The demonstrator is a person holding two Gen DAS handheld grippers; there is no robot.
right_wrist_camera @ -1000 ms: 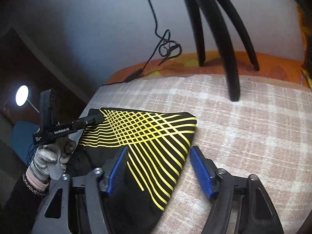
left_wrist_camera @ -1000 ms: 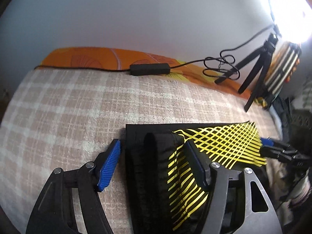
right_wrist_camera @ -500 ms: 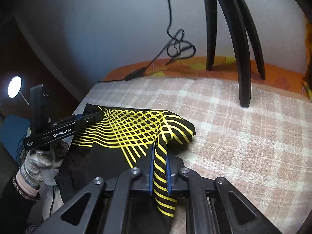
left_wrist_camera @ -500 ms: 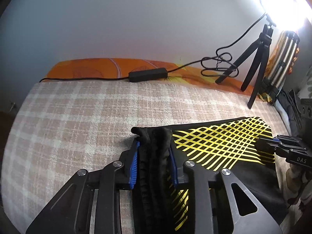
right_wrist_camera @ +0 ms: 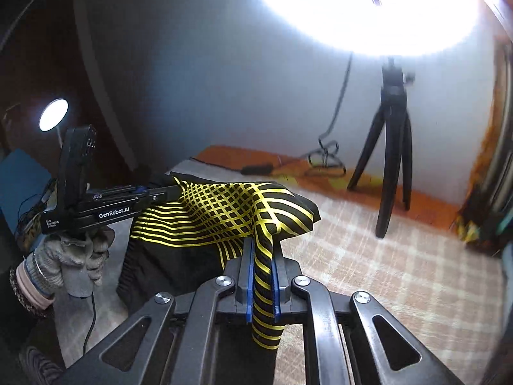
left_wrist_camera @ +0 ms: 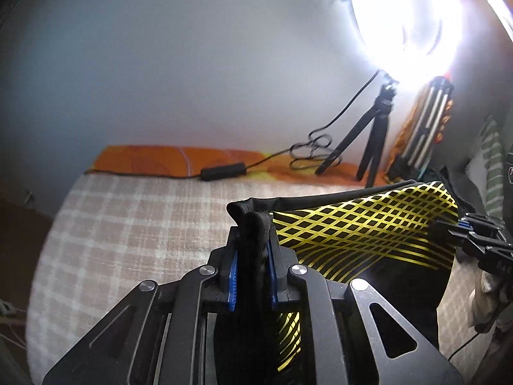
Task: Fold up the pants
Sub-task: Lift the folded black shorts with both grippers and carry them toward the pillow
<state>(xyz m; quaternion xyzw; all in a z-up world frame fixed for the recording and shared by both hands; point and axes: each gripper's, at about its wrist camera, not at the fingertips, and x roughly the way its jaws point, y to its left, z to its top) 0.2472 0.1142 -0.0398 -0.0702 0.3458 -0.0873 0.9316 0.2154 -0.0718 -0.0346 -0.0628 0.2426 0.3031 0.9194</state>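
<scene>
The pants [left_wrist_camera: 362, 234] are black with a yellow line pattern. They hang stretched between my two grippers, lifted above the checked bed cover [left_wrist_camera: 134, 224]. My left gripper [left_wrist_camera: 251, 256] is shut on a bunched black corner of the pants. My right gripper [right_wrist_camera: 262, 263] is shut on a yellow-striped fold of the pants [right_wrist_camera: 224, 215]. In the right wrist view the left gripper [right_wrist_camera: 170, 192] shows at the left, held by a gloved hand [right_wrist_camera: 73, 256]. In the left wrist view the right gripper [left_wrist_camera: 449, 224] shows at the right edge.
A black tripod [right_wrist_camera: 391, 147] stands at the back of the bed under a very bright ring light [right_wrist_camera: 368, 9]. A black cable and adapter box [left_wrist_camera: 222, 171] lie on the orange sheet [left_wrist_camera: 144, 157] by the wall. A small lamp [right_wrist_camera: 53, 118] glows at the left.
Both grippers closed on the pants about half a second ago. Since then both have lifted, raising the top edge of the pants off the bed and stretching it between them.
</scene>
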